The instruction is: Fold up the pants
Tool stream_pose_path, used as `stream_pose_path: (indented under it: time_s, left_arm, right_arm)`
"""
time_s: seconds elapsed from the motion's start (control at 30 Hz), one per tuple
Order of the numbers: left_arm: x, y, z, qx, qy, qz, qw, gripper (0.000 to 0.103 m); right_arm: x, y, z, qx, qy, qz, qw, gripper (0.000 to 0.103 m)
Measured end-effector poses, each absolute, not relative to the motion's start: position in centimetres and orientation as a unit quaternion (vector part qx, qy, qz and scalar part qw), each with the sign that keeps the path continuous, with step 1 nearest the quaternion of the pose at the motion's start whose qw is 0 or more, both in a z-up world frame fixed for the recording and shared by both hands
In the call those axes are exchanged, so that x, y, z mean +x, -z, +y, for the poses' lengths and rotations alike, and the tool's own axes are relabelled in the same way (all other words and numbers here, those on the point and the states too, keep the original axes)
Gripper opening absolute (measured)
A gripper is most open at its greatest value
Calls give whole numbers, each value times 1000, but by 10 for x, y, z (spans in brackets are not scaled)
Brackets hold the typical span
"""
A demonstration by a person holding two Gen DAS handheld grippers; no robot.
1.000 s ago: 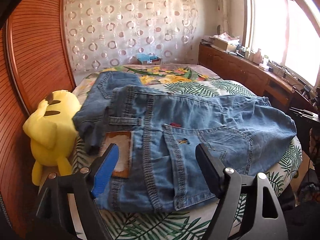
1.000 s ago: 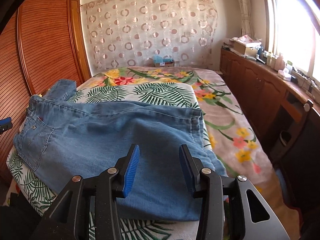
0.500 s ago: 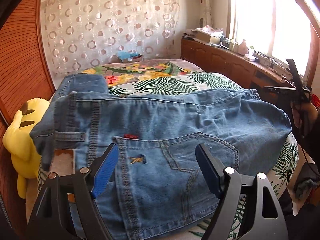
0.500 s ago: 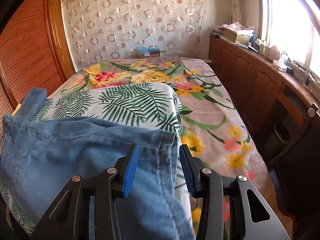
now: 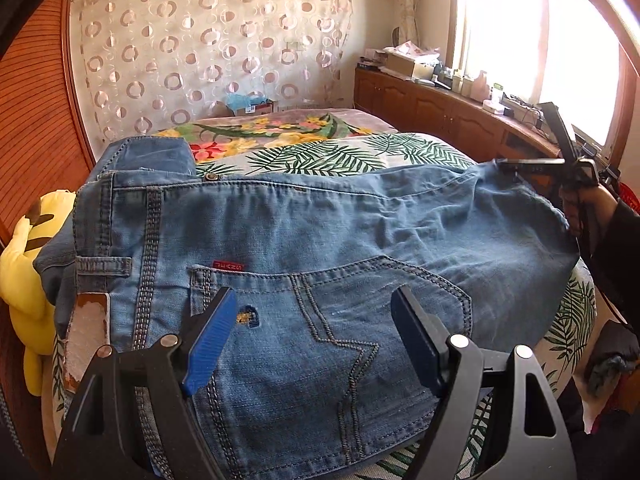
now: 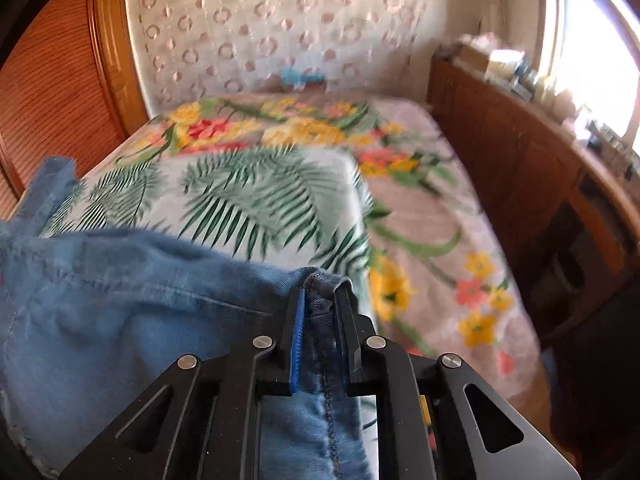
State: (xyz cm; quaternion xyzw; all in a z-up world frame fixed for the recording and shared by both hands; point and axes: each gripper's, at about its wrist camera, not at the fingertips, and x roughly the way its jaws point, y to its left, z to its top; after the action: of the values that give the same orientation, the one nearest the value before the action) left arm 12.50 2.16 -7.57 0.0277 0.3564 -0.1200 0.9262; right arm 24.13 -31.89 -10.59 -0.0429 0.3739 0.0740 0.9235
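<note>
Lay spread across the near end of the bed: the jeans, back side up, waistband at the left of the left-wrist frame, pocket in the lower middle, legs running off toward the right edge. Looked already doubled lengthwise, one leg over the other, though not certain from these views. Hovered over the back pocket, the left gripper, jaws spread wide and nothing between them, not clearly touching the cloth. Was clamped at the far right of that frame, the right gripper, on the leg end; seen again in the lower middle of its own view, right gripper with jaws drawn nearly together and a bunched hem of the jeans pinched between the pads. Blurred, the bedspread behind it, so probably in motion. Judged early in the task: garment flattened and one end gripped, but no crosswise fold laid down yet. Left to do, as a guess: carrying the leg end over toward the waistband, smoothing, perhaps one more fold. Sat at the left edge, beside the bed, a yellow plush toy.
</note>
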Motion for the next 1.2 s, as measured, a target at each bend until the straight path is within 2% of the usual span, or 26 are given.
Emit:
stream_pose_path:
  time_s: [0.1, 0.3, 0.5, 0.73, 1.0, 1.03, 1.1, 1.2]
  left_arm:
    - [125, 77, 18, 26, 121, 357, 926, 79]
    - [122, 76, 9, 27, 129, 354, 926, 79]
    - [119, 73, 6, 26, 131, 349, 927, 79]
    - [114, 68, 15, 22, 125, 343, 931, 79]
    - [110, 69, 34, 9, 112, 344, 932, 79]
    - [110, 69, 35, 9, 111, 344, 932, 79]
    - [109, 70, 34, 9, 112, 345, 932, 79]
    - [108, 70, 34, 9, 115, 344, 932, 79]
  right_arm:
    - [245, 91, -326, -12, -67, 360, 930, 14]
    - [232, 90, -314, -35, -76, 348, 934, 14]
    - [198, 64, -299, -46, -132, 327, 935, 14]
    - [162, 35, -250, -73, -229, 309, 920, 14]
    - [147, 30, -191, -69, -336, 331, 879, 14]
    - [145, 30, -189, -72, -340, 331, 877, 17]
    - [148, 30, -190, -76, -334, 328, 880, 32]
    - [146, 30, -192, -86, -314, 325, 888, 37]
